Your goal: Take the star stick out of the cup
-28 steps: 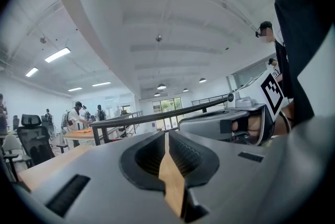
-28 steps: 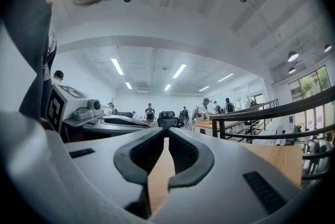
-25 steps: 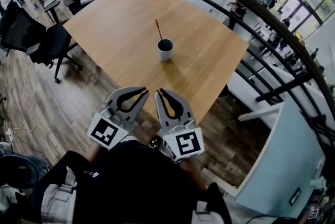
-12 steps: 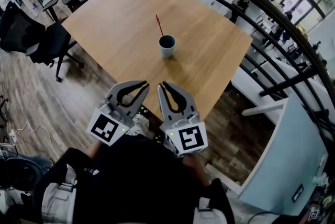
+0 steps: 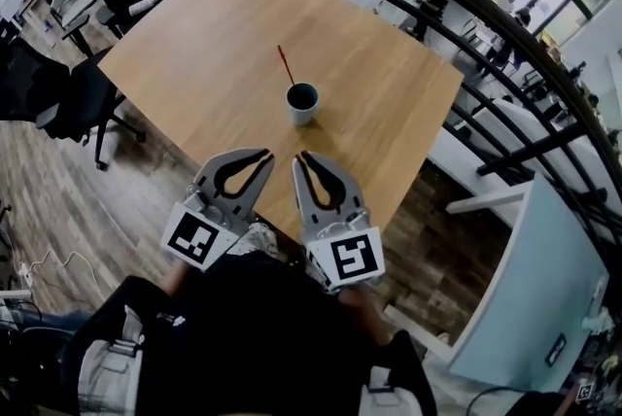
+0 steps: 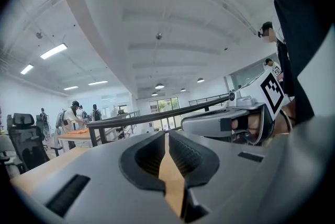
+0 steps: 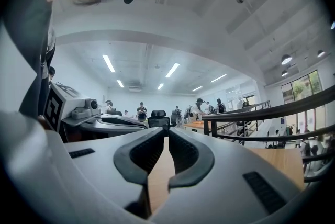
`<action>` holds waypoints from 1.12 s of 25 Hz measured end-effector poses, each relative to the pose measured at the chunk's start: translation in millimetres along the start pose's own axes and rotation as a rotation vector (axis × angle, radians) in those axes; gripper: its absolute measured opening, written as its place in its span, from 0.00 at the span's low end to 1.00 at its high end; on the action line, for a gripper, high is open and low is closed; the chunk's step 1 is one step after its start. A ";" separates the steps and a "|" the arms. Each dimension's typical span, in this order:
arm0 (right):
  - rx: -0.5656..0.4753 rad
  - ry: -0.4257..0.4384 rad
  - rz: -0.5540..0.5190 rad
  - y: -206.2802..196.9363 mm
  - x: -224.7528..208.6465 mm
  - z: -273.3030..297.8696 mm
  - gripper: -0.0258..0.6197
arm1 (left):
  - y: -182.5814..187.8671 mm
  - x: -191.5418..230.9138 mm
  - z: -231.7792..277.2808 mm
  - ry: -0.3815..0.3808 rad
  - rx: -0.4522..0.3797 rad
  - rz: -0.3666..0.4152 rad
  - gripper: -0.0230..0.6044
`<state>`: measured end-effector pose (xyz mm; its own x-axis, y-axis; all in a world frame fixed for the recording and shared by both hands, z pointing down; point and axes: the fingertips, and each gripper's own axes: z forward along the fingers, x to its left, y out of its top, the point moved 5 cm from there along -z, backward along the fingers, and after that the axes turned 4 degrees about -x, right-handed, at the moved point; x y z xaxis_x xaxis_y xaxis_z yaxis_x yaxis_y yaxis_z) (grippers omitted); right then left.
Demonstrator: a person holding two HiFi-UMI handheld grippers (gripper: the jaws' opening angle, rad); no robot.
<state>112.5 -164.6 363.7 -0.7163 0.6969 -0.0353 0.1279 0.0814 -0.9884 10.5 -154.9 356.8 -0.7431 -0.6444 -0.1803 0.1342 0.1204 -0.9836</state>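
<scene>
my closed, empty left gripper (image 5: 260,155) and right gripper (image 5: 305,157) now reach the table (image 5: 194,45) edge; open one, pinch the star stick (image 5: 285,66) above the cup (image 5: 302,103), lift straight.

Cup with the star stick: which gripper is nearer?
Right, slightly. The right gripper points almost straight at the cup from the near edge of the table; the left gripper sits beside it, offset to the cup's left. Neither touches it.

We look steeply down from overhead on the light wooden desk (image 5: 224,45), while cameras on the grey left gripper (image 5: 260,158) and right gripper (image 5: 305,158) skim level across its near edge.
</scene>
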 end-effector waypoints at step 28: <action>0.092 -0.074 0.002 -42.3 -56.6 106.2 0.08 | -41.2 106.4 58.6 -0.043 0.038 -0.040 0.09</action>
<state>74.8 -283.2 391.9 -0.7655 0.6419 -0.0451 0.0683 0.0113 -0.9976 -35.7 -272.7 378.0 -0.7196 -0.6801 -0.1400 0.1303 0.0658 -0.9893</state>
